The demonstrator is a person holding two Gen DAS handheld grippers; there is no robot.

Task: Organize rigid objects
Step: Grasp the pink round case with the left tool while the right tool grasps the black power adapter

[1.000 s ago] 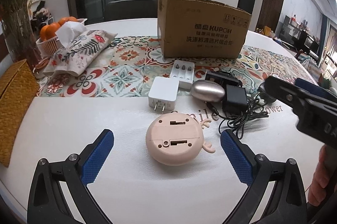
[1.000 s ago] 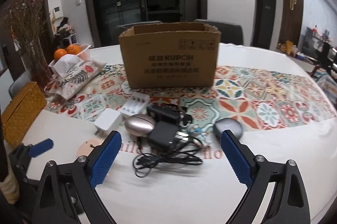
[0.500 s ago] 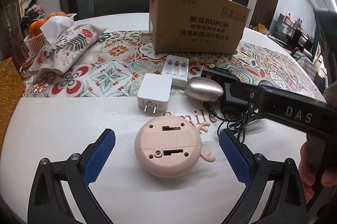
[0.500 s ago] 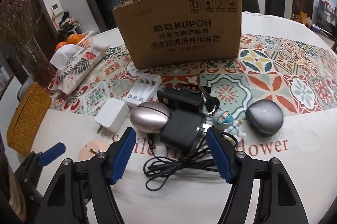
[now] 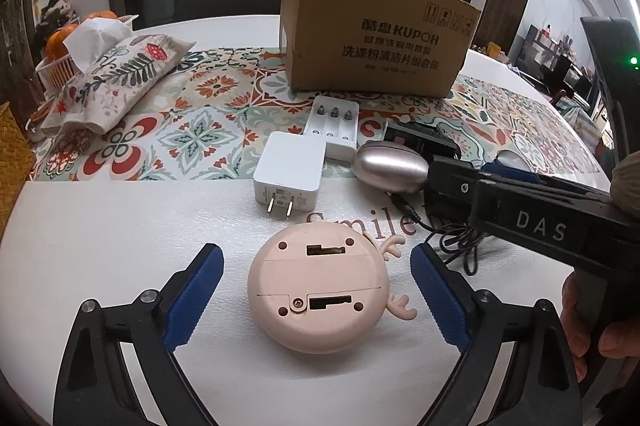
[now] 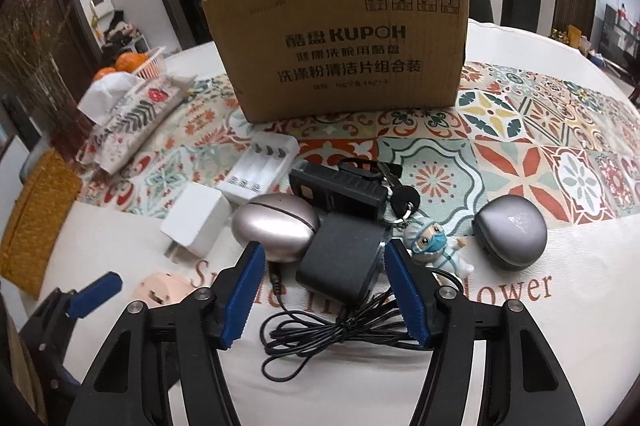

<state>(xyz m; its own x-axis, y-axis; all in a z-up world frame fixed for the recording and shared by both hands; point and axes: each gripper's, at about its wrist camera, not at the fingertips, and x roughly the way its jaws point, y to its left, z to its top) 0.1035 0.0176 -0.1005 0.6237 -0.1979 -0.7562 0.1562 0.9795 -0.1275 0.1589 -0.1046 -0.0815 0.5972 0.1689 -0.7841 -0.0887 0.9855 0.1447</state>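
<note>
Blue-padded fingers [image 6: 404, 296] of the right gripper [image 6: 326, 290], jaws just closing yet not visibly pressing, bracket the black power adapter [image 6: 340, 258]; its long axis runs straight ahead between them, cable [image 6: 332, 334] coiled beneath. Left gripper [image 5: 316, 300]: wide apart, also narrowing, straddling the pink round device [image 5: 318, 290] lying face-down with clear gaps either side. Outward on the surface [image 5: 120, 246]: silver egg-shaped case [image 6: 276, 226], white plug [image 5: 290, 174], battery charger [image 5: 334, 126], cardboard box [image 6: 340, 54] beyond, likely destination.
</note>
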